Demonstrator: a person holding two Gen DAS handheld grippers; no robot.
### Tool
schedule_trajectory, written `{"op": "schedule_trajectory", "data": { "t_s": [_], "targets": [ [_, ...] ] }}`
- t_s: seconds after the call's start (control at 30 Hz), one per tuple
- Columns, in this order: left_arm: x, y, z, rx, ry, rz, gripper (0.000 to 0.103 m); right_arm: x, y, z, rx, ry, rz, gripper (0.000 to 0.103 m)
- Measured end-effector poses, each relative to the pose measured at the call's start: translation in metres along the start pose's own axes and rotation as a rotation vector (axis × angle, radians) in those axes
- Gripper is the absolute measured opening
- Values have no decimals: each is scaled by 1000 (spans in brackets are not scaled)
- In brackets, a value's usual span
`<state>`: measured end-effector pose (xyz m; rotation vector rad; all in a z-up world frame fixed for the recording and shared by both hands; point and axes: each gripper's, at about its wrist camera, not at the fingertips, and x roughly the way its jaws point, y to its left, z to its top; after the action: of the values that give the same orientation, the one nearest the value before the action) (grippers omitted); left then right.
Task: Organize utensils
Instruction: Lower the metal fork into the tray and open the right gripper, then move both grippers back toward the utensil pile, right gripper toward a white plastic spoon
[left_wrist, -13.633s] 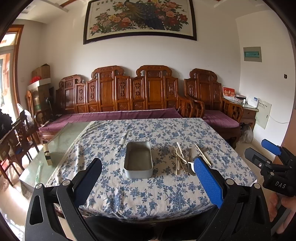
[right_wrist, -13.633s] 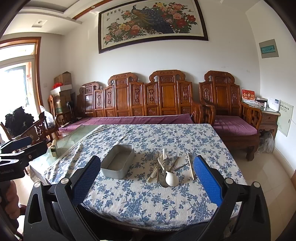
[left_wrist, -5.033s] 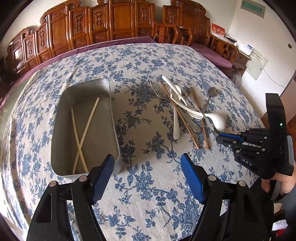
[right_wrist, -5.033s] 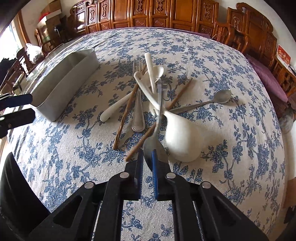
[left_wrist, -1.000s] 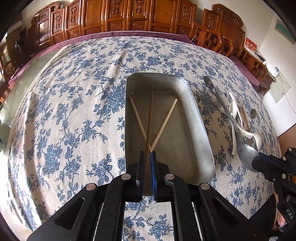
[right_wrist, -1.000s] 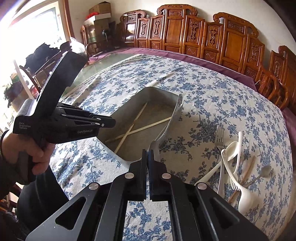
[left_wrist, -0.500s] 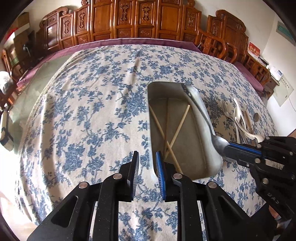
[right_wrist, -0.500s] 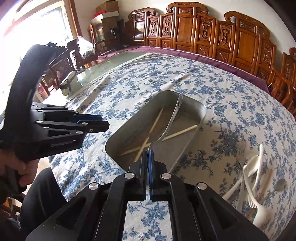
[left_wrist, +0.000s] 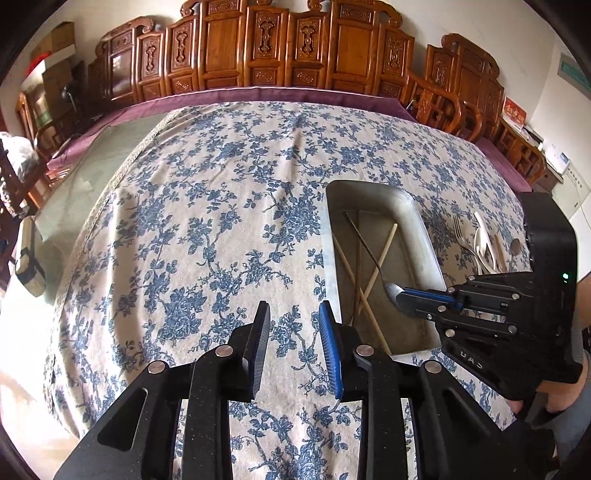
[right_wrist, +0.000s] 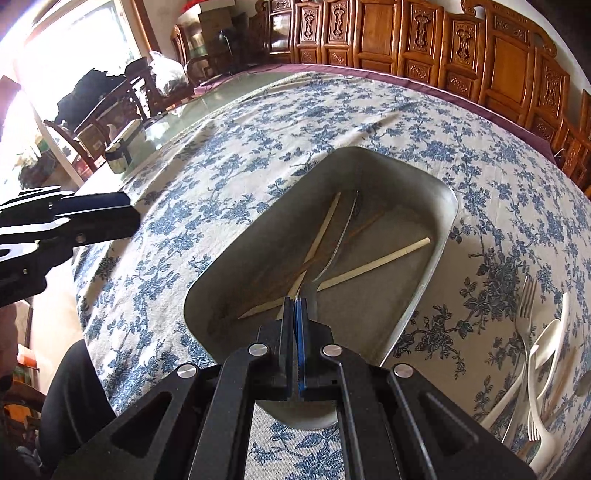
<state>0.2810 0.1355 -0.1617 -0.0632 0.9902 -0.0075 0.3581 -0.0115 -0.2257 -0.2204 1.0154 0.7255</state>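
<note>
A grey metal tray (left_wrist: 424, 236) (right_wrist: 448, 206) stands on the blue-flowered tablecloth and holds pale chopsticks (left_wrist: 384, 251) (right_wrist: 373, 262) and a brown one. My right gripper (right_wrist: 295, 301) (left_wrist: 400, 293) is shut on the bowl of a metal spoon (right_wrist: 310, 290). The spoon's handle slants down into the tray over the chopsticks. My left gripper (left_wrist: 294, 306) (right_wrist: 125, 218) hovers over bare cloth just left of the tray. Its jaws are opening and nothing is between them. A pile of forks and white spoons (left_wrist: 480, 240) (right_wrist: 535, 350) lies right of the tray.
Carved wooden benches (left_wrist: 258, 48) line the far side of the table. Bare glass tabletop (left_wrist: 85, 177) shows left of the cloth, with a small box (left_wrist: 29, 266) at its edge. A person's hand (left_wrist: 554, 395) grips the right tool.
My left gripper let go of the brown chopstick, which now lies in the tray, opened, and drew back left of the tray. My right gripper came down, bringing the spoon into the tray.
</note>
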Motion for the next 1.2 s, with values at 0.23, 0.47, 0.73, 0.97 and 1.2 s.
{"op": "schedule_trajectory", "data": {
  "t_s": [0.23, 0.47, 0.73, 0.97, 1.2],
  "targets": [
    [-2, 2, -2, -3, 0, 2, 26, 7, -4, 2, 18, 8, 6, 3],
    [-6, -2, -1, 5, -8, 3, 26, 2, -7, 0, 28, -6, 5, 4],
    [-12, -13, -1, 17, -16, 2, 27, -17, -8, -2, 27, -45, 5, 4],
    [-16, -38, 0, 45, -23, -23, 32, -68, -20, -25, 62, -121, -12, 4],
    [-12, -74, 2, 88, -22, -64, 34, -121, -51, -65, 115, -165, -74, 4]
  ]
}}
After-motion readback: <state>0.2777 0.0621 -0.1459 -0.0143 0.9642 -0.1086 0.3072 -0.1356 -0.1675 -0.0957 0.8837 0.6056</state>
